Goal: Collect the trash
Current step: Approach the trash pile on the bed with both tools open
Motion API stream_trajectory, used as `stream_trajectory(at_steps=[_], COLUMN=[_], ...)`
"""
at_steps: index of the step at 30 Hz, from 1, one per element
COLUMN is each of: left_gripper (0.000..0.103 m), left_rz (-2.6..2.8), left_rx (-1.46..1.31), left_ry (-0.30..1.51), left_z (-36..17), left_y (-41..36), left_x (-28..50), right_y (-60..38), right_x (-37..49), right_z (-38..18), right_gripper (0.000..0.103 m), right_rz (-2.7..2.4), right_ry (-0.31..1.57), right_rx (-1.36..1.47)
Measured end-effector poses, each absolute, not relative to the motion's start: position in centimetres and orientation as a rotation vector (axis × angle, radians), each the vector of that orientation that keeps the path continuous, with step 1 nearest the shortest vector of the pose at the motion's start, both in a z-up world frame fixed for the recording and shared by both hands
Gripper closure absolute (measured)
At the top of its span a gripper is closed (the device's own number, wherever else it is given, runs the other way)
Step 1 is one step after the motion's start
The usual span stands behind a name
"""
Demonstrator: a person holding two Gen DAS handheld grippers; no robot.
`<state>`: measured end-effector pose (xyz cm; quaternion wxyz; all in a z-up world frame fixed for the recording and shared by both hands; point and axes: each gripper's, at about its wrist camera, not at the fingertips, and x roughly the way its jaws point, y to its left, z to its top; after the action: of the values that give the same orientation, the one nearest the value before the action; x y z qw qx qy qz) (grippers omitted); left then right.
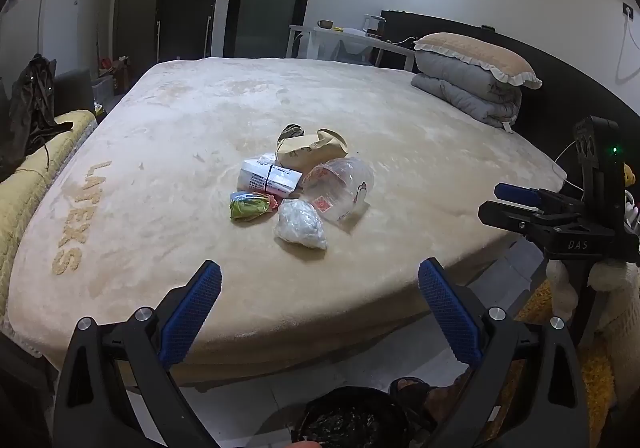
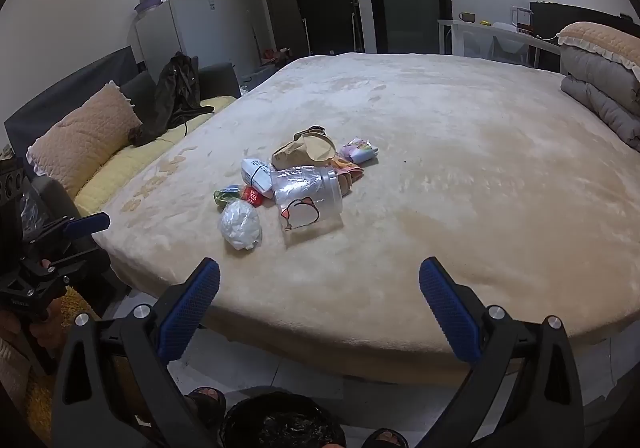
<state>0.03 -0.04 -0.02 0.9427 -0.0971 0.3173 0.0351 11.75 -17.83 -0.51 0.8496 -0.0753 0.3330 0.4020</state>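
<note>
My left tongs (image 1: 320, 284) and right tongs (image 2: 320, 282), both spread, empty.
Trash pile (image 1: 300, 187) (crumpled wrappers, clear cup) sits mid-bed (image 1: 160, 127), with bare blanket all around.

Right gripper (image 2: 320, 280): hovering over the near edge of the bed, jaws standing wide apart, nothing between them.
Left gripper (image 2: 86, 226): showing at the left edge, blue finger pointing toward the bed.
Bed (image 2: 460, 167): carrying a cluster of trash.
Clear plastic jar (image 2: 308, 197): lying on its side.
White bag wad (image 2: 240, 226): sitting just beside the jar.
Brown paper bag (image 2: 306, 151): lying crumpled behind the jar.
Bin (image 2: 280, 424): sitting on the floor below, black-lined.
</note>
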Motion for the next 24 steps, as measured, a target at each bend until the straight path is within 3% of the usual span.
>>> stream_trajectory(at_steps=[24], left_gripper=[0.006], left_rz=[0.063], left_rx=[-0.193], left_ry=[0.662], left_z=[-0.5], left_y=[-0.3], left_x=[0.3], right_y=[-17.3], right_x=[11.8], right_z=[-0.9], right_gripper=[0.004], right_rz=[0.861], right_ry=[0.723], right_rx=[-0.158])
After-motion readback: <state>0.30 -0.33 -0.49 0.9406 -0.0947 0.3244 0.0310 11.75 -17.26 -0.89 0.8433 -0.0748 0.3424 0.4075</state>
